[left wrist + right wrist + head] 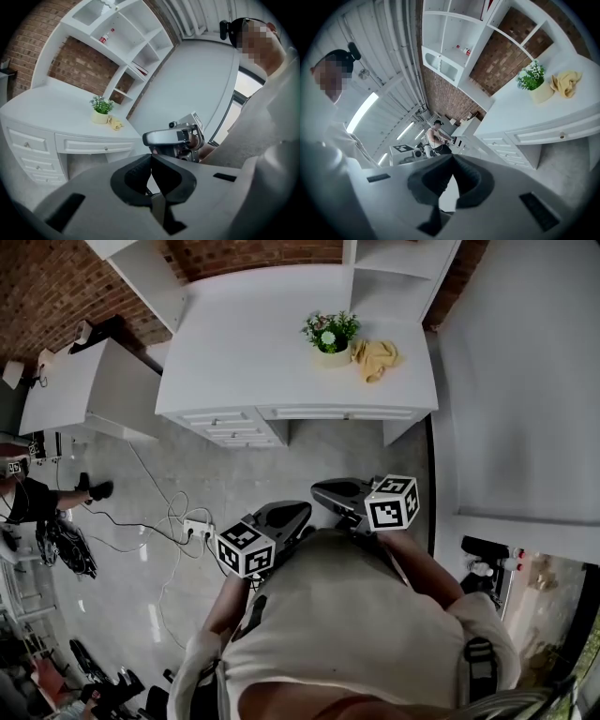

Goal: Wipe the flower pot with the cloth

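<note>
A small cream flower pot [331, 355] with a green plant stands on the white desk [244, 343] at the far side of the room. A crumpled yellow cloth [377, 358] lies just right of it. Both grippers are held close to my body, well short of the desk and over the floor. My left gripper [302, 513] is shut and empty, and so is my right gripper [321, 489]. In the left gripper view the pot [99, 117] and cloth [115, 123] sit far beyond the closed jaws. The right gripper view shows the pot [541, 93] and cloth [566, 82] at the upper right.
The desk has drawers [234, 424] along its front and white shelves [126, 37] behind it. A second white table [84, 385] stands to the left. A power strip [195, 527] and cables lie on the floor. A person [23, 498] is at the far left.
</note>
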The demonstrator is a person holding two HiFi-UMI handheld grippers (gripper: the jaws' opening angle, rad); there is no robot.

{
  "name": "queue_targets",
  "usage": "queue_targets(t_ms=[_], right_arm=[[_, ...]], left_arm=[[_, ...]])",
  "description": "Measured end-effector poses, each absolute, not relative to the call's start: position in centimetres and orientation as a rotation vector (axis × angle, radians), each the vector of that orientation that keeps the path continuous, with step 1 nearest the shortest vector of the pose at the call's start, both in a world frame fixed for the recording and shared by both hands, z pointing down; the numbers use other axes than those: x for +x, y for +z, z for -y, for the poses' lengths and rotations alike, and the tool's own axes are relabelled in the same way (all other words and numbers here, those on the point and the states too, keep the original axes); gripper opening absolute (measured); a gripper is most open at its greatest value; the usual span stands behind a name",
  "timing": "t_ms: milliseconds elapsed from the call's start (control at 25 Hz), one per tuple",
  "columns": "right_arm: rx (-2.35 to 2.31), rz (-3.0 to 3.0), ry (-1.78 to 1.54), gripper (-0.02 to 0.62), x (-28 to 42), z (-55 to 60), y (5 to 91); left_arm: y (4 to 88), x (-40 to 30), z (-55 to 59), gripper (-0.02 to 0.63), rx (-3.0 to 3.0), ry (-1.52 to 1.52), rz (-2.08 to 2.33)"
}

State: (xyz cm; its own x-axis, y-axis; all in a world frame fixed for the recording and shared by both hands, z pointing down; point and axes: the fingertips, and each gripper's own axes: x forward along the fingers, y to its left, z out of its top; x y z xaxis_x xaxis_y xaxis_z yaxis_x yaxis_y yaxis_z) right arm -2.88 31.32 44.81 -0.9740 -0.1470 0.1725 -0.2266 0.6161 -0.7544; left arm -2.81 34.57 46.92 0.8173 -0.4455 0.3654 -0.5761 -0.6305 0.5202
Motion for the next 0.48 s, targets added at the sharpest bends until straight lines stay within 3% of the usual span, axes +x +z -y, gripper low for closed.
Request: queue_targets(t_ms=[480], right_arm=[[0.371,2.744,1.36,0.011,8.3,-22.9,45.8]], left_arm=[[47.4,7.4,-27.0,0.02,2.313,0.354,0.76]])
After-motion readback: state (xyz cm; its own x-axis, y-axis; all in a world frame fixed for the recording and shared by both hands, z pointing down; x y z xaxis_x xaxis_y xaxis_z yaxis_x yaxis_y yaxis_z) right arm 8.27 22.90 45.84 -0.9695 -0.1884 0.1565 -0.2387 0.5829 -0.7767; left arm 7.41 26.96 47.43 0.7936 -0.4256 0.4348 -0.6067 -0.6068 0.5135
